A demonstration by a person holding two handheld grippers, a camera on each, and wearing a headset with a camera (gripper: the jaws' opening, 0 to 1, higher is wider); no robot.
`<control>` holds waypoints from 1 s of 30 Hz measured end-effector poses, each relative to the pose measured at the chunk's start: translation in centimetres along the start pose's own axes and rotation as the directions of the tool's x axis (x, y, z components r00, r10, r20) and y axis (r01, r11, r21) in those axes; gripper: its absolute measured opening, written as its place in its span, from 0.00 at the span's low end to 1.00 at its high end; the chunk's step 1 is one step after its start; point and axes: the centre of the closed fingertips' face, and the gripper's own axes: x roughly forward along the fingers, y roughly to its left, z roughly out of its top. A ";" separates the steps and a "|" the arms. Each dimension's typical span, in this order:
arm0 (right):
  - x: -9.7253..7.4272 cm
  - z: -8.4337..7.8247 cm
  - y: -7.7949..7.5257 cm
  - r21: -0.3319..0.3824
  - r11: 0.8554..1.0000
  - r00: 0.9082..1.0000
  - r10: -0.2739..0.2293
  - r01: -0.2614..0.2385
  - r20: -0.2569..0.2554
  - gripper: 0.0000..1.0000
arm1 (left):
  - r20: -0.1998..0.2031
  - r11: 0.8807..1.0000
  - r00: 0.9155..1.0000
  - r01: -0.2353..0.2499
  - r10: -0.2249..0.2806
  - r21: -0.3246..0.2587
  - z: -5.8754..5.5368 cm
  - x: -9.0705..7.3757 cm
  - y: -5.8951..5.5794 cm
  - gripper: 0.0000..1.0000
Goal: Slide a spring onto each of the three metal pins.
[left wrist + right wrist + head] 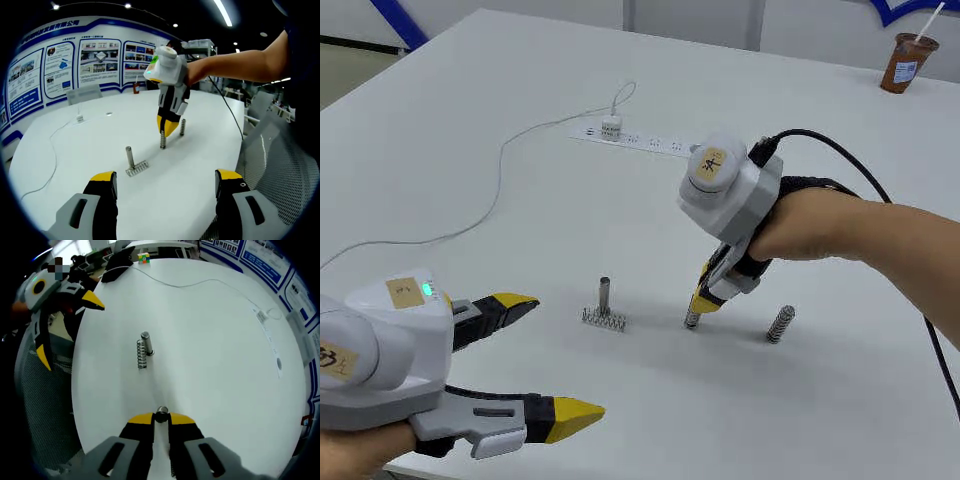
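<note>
**A:** What lies around the work, and is anything in the way?

**B:** There is a wide white table (440, 130). Far back lies a white power strip (645, 141) with a charger plugged in, and a thin white cable (500, 170) trails from it toward the near left edge. A brown cup with a straw (906, 60) stands at the far right corner. All of these are well apart from the pins, and nothing lies between the pins and the grippers.

**A:** And the pins and springs?

**B:** Three short metal pins stand upright in a row near the table's middle. The left pin (604, 292) is bare, and a loose spring (603, 319) lies flat on the table, touching its base. The middle pin (692, 319) and the right pin (780, 323) each wear a coiled spring.

**A:** The grippers?

**B:** The right gripper (705, 300) points steeply down, its yellow tips pinched close around the top of the middle pin. The left gripper (555, 355) hovers at the near left with its jaws spread wide, holding nothing and aimed toward the bare pin.
</note>
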 end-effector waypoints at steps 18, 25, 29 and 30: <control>-2.2 2.9 0.5 -0.067 0.995 0.992 -0.064 0.072 0.112 0.19 | -0.002 1.000 1.000 0.002 -0.002 0.008 0.1 0.0 -0.1 0.82; -1.0 4.6 1.5 -0.081 0.995 0.987 -0.048 0.061 0.156 0.19 | 0.003 1.000 1.000 0.000 0.000 0.008 0.2 0.0 0.0 0.82; 0.1 5.6 2.5 -0.078 0.996 0.982 -0.028 0.043 0.187 0.19 | 0.001 1.000 1.000 -0.002 0.002 0.006 0.1 -0.1 0.0 0.82; 0.4 5.7 2.6 -0.078 0.996 0.981 -0.027 0.042 0.191 0.19 | 0.000 1.000 1.000 -0.001 0.001 0.006 0.1 -0.1 0.0 0.82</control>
